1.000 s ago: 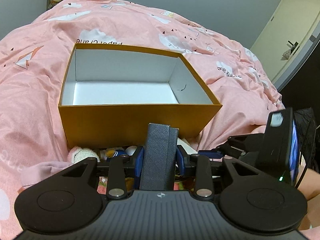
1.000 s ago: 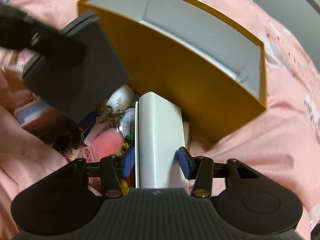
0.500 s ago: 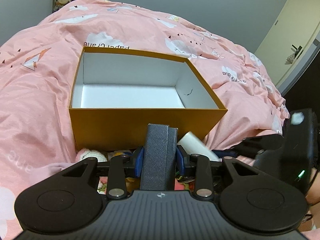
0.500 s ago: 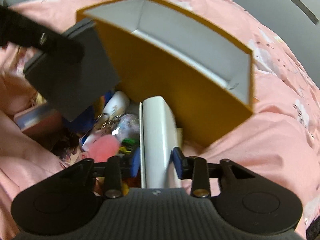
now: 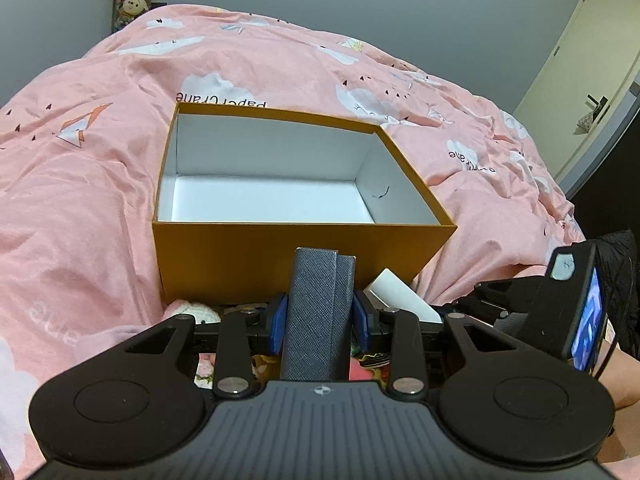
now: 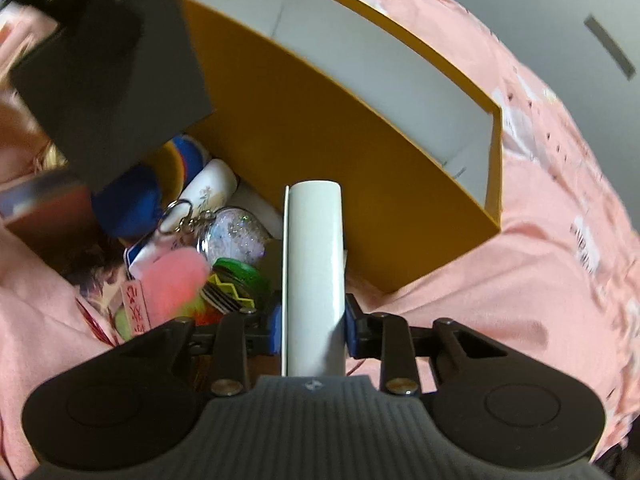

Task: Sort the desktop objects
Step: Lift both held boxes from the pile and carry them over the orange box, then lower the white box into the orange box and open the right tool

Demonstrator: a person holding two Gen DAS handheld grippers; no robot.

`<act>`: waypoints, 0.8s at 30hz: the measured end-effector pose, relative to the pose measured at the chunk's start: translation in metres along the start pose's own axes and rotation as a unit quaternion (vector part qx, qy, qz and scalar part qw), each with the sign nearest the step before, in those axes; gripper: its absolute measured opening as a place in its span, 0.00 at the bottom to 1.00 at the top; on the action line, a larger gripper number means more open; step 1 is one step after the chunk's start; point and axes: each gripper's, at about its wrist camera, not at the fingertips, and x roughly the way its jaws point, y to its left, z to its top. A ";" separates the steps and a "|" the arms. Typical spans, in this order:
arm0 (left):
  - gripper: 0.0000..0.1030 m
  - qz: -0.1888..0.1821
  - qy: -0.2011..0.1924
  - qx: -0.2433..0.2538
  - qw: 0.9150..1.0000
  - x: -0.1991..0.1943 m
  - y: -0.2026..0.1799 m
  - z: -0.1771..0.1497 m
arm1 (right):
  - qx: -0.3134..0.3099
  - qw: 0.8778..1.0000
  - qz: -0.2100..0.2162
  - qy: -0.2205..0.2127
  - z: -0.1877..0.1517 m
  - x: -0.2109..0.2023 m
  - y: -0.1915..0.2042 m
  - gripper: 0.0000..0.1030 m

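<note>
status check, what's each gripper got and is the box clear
Left gripper shut on grey case. Right gripper closing on white box. Orange box empty, nothing over it. Clutter pile at its near wall.

The open box [image 5: 280, 256] sits on the bed cover [image 5: 80, 184], with nothing inside it. In front of its near wall lies a heap of small things [image 6: 192, 248] (a keychain globe, a small tube and some others), touching each other. The left gripper [image 5: 319, 316] is above this heap with a flat case [image 5: 320, 312] between its fingers. The right gripper [image 6: 312, 328] is to its right, and a slim white box [image 6: 316, 272] stands between its fingers, just before the box wall.
</note>
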 end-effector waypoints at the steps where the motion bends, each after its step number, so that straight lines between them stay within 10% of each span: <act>1: 0.38 -0.001 -0.001 0.002 1.000 -0.001 0.000 0.000 | 0.000 1.000 0.002 -0.003 0.000 -0.003 0.000 0.30; 19: 0.37 -0.010 -0.054 0.069 0.996 -0.020 -0.017 0.039 | 0.169 0.969 0.132 -0.121 0.033 -0.107 -0.090 0.30; 24: 0.37 -0.002 -0.082 0.086 0.993 -0.017 -0.023 0.066 | 0.164 0.968 0.098 -0.162 0.067 -0.111 -0.102 0.30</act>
